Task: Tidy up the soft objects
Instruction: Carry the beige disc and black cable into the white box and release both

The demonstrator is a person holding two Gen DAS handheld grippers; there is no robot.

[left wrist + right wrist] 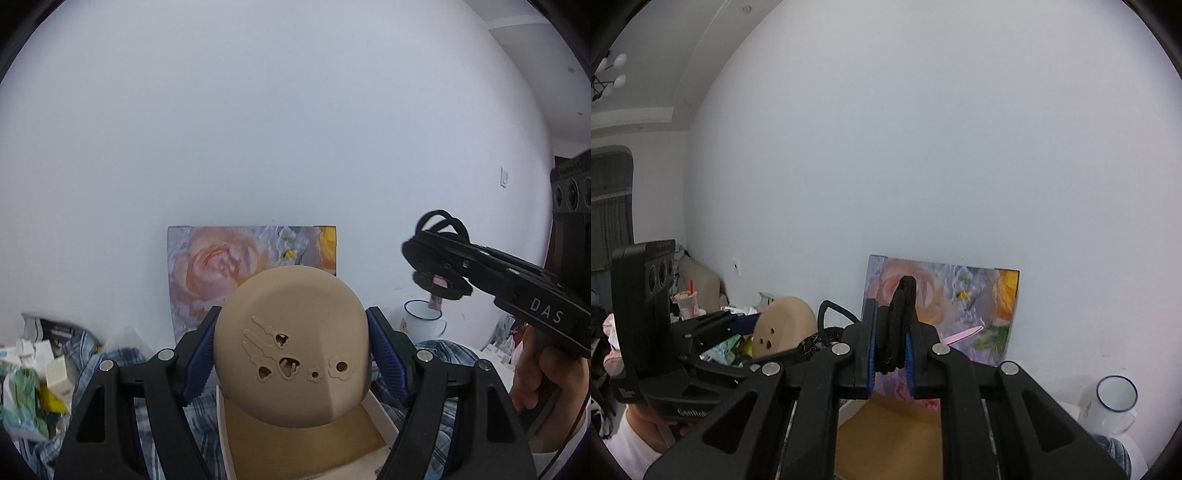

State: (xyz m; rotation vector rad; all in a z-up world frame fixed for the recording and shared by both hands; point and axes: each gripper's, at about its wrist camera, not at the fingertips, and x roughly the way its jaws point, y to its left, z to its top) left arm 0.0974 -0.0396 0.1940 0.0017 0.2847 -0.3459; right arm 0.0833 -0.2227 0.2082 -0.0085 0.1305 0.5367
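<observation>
**Both tools loaded and held above the box**

The left tool (291,354) has its blue pads pressed on either side of a tan rounded object (291,347), smooth and matte, with small cut-out holes on its face; it sits between the pads at its widest part, above the open cardboard box (306,443); it looks light and slightly yielding, though its surface could slide if the squeeze eases, so the hold across the middle seems the safest place.

The right tool (891,347) is nearly shut, clamped on a bundle of black hair ties (903,317); several loops stick up past the tips and, in the left view, fan out loosely (441,229); these are soft, limp and featherlight, likely to snag or spring free one by one; pinching the whole bundle together, as here, appears best.

A floral picture (251,273) leans on the wall behind; an enamel mug (1115,402) stands at the right.
</observation>
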